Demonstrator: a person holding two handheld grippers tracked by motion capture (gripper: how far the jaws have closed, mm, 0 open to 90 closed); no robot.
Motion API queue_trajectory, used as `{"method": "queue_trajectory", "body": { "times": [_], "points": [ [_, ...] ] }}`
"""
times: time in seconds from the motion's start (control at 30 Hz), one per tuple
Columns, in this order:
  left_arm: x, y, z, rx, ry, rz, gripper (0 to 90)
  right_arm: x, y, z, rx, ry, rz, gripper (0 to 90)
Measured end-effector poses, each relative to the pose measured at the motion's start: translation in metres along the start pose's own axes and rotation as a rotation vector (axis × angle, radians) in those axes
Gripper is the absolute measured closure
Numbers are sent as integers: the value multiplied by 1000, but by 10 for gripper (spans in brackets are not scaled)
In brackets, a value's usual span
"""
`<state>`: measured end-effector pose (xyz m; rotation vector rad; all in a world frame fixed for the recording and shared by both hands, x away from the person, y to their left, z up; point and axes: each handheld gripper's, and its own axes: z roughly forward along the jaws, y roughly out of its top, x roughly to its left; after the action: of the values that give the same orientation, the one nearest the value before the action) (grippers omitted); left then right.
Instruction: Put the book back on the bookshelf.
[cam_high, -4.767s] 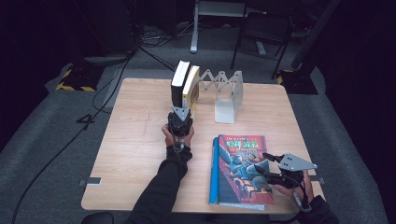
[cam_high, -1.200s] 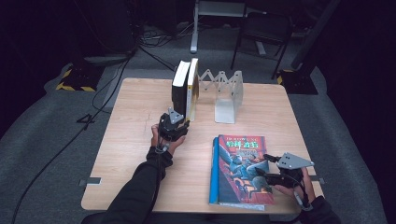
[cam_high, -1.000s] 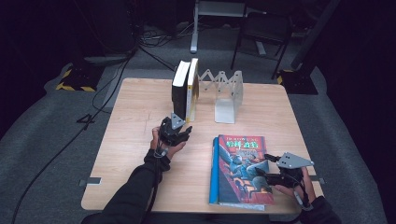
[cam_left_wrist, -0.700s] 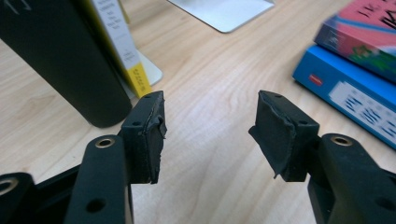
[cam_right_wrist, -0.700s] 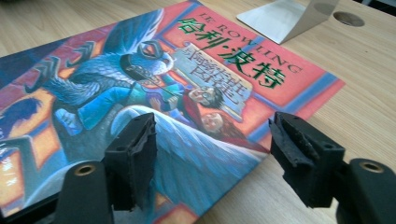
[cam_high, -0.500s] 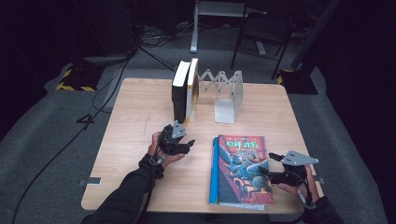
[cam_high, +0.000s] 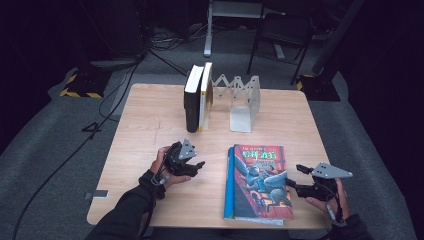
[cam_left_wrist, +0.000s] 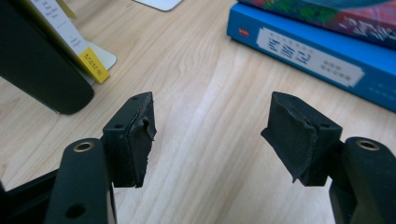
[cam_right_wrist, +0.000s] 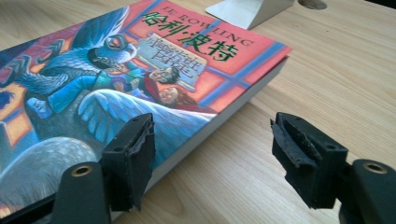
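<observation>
**Two tools flanking a flat-lying paperback**

A thick paperback book (cam_high: 260, 182) is lying flat, cover up, on the near right part of the wooden worktop (cam_high: 150, 115). Its cover is showing a winged grey creature with riders against red and orange, with large green Chinese characters across the top and the line "J.K. ROWLING" above them. Its blue spine (cam_left_wrist: 317, 53) is facing the left tool and is carrying a white label with Chinese writing too small to read.

The left tool (cam_high: 200, 165) is hovering over bare wood just left of the book, pointing toward the spine; its jaws have just been opening and are standing wide with nothing between them. The right tool (cam_high: 295, 176) is sitting at the book's right edge, jaws wide apart and gripping nothing: in the right gripper view one jaw is sitting over the cover's edge and the other over bare wood, the pads not pressing on it.

At the far middle of the worktop a black book (cam_high: 192, 97) and a book with a yellow-marked spine (cam_high: 205, 95) are standing upright, side by side. Just right of them a white folding bookend rack (cam_high: 242, 100) is standing stretched out, its slots empty. Nothing is lying between either tool and the paperback.
</observation>
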<state>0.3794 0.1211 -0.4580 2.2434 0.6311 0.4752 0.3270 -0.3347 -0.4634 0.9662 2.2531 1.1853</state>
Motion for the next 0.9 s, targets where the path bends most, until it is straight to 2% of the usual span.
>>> {"method": "queue_trajectory", "body": {
  "times": [0.1, 0.23, 0.43, 0.53, 0.63, 0.73, 0.87, 0.9],
  "points": [
    [-4, -6, -6, 7, -17, 5, 322, -3, -2, -4, -5, -8, 5, 305],
    [-8, -15, -13, 26, -29, 26, 316, -4, -6, -5, 14, -15, 13, 315],
    [-14, -26, -20, 53, -37, 33, 264, 0, -9, -5, 47, -21, -18, 320],
    [-23, -39, -22, 80, -73, 24, 249, 0, -12, -7, 66, -10, -21, 325],
    [-30, -47, -22, 96, -91, 26, 247, 2, -12, -9, 57, -3, -17, 328],
    [-41, -56, -24, 115, -124, 17, 234, 7, -9, -18, 42, 8, 17, 336],
    [-52, -59, -28, 116, -153, 30, 226, 11, -6, -25, 20, 15, 30, 334],
    [-56, -61, -29, 111, -167, 29, 221, 14, -5, -29, 6, 30, 42, 332]
  ]
}}
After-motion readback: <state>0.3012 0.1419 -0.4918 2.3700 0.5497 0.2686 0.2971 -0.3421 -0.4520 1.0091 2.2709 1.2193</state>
